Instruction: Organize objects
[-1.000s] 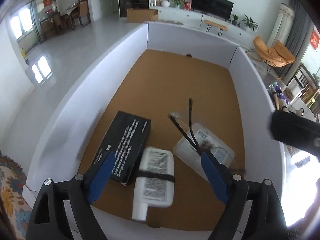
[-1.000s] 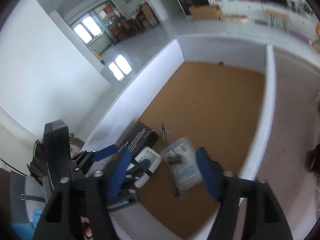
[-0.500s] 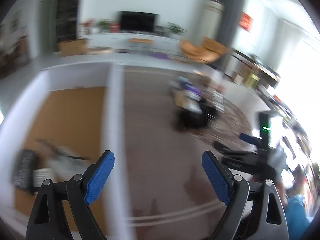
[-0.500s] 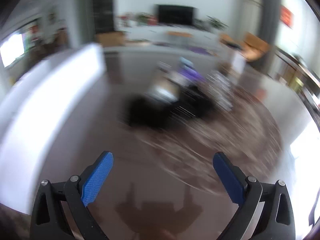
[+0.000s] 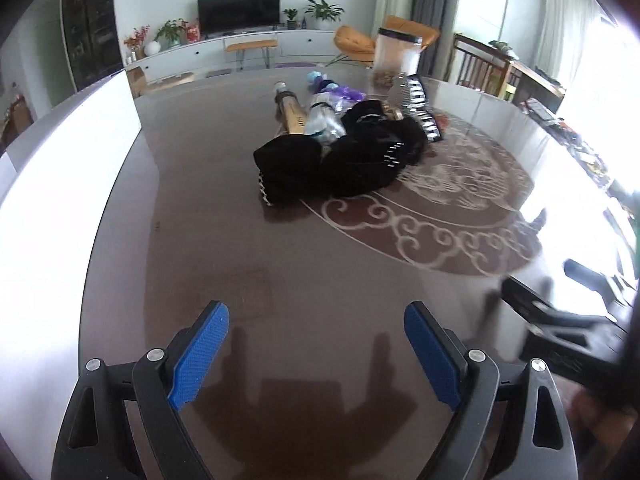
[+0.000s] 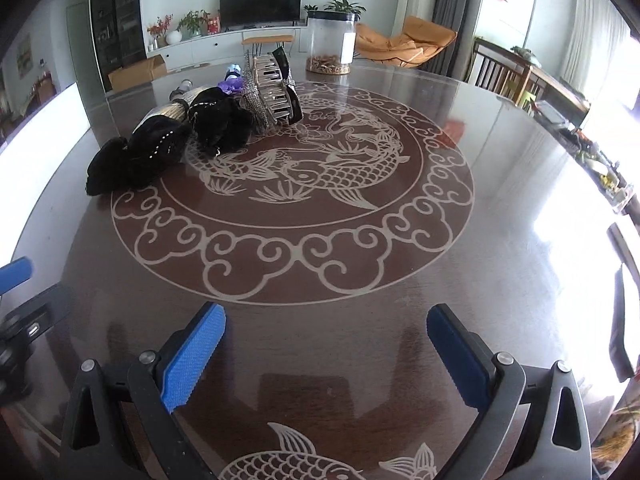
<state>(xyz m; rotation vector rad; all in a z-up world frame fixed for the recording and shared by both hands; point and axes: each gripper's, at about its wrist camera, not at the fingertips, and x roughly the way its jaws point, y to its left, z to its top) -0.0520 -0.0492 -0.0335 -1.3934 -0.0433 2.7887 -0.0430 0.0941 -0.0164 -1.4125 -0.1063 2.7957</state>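
Two handheld grippers hover over a dark, glossy round table (image 6: 500,184) inlaid with a pale fish-and-cloud design, both angled down at its surface. The left gripper (image 5: 316,344) has its blue-padded jaws spread wide with only bare tabletop between them. The right gripper (image 6: 326,344) likewise stands with its jaws wide apart and nothing between the pads; it also appears as a dark blurred shape at the right edge of the left wrist view.

The pile of objects to be organized lies well apart from both grippers, toward the far side of the table. From the left gripper it sits ahead and slightly right of centre: a heap of black fabric (image 5: 340,160) studded with small silver beads, with a clear plastic bottle (image 5: 324,120) and a tan cylindrical tube (image 5: 290,114) lying against its far edge, a bit of purple item (image 5: 344,94) behind them, and a silver-and-black packet (image 5: 416,104) to its right. From the right gripper the same pile lies ahead and to the left, the black fabric (image 6: 160,148) nearest.

A clear jar (image 6: 330,42) with a dark lid and brown contents at the bottom stands upright beyond the pile. A white wall panel (image 5: 60,168) borders the table on the left.
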